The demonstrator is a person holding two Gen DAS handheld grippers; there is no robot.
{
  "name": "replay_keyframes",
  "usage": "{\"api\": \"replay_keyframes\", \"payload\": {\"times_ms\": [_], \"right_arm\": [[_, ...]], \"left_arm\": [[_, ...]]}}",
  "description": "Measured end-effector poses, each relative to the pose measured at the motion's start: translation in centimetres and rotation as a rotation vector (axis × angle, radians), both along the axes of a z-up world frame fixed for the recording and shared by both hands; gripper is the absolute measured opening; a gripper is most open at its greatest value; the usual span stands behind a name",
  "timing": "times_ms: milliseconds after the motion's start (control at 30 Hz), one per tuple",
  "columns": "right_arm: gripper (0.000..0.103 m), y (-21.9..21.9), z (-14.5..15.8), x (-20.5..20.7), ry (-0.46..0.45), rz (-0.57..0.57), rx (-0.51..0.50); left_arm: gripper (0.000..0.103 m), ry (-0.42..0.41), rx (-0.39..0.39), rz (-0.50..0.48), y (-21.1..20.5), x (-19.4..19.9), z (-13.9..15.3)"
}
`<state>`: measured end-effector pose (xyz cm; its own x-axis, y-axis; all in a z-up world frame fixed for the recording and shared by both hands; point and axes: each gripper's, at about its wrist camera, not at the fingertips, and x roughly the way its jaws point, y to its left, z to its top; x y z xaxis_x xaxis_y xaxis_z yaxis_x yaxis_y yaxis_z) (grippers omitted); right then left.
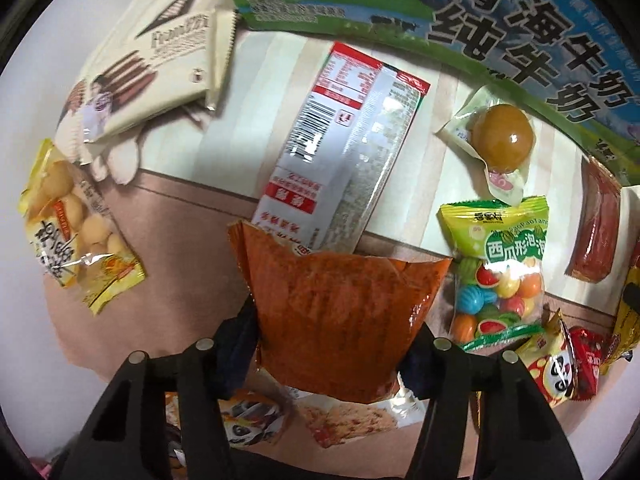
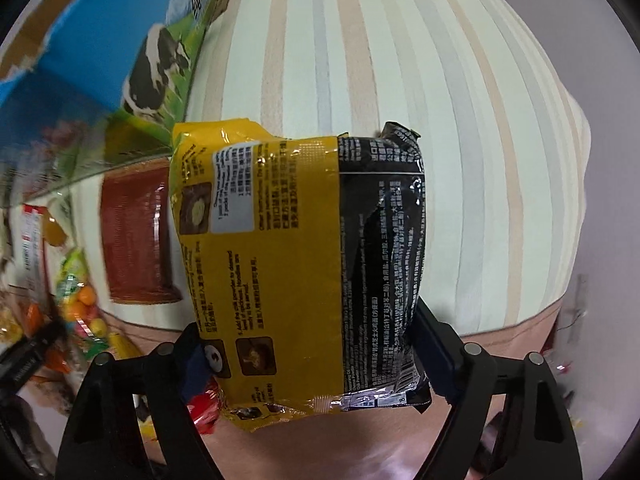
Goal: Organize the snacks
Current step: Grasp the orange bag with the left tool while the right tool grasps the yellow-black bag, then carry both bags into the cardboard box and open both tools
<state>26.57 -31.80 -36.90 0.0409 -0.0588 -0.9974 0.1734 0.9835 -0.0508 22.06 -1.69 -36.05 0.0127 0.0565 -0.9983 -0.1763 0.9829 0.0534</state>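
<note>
My left gripper is shut on an orange-red spicy snack packet and holds it above the striped cloth. My right gripper is shut on a yellow and black instant noodle packet and holds it above the same cloth. A milk carton box stands at the back; it also shows at the upper left of the right wrist view.
On the cloth lie a silver and red packet, a wafer stick pack, a yellow biscuit bag, a wrapped brown ball, a watermelon gum bag, a red strip packet and small panda snacks.
</note>
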Motion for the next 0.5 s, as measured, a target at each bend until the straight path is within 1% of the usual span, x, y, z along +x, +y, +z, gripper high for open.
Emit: {"api": "replay_keyframes", "payload": {"times_ms": [100, 233, 367, 433, 500], "right_arm": [[0.086, 0.2, 0.3, -1.1, -0.010, -0.019, 0.032], [0.086, 0.9, 1.6, -2.0, -0.031, -0.023, 0.063], [0.086, 2.8, 2.3, -4.2, -0.065, -0.022, 0.097], [0.086, 3.9, 3.9, -4.4, -0.079, -0.021, 0.118], [0.086, 5.3, 5.2, -5.0, -0.101, -0.018, 0.143]], "left_arm": [[0.057, -0.025, 0.010, -0.007, 0.6, -1.3, 2.0], [0.057, -0.053, 0.011, -0.015, 1.1, -2.8, 4.6], [0.057, -0.095, -0.004, -0.037, 0.8, -4.9, 8.6], [0.057, -0.118, -0.027, -0.049, 0.3, -5.8, 10.7], [0.057, -0.148, -0.049, -0.067, -0.3, -6.5, 13.7]]}}
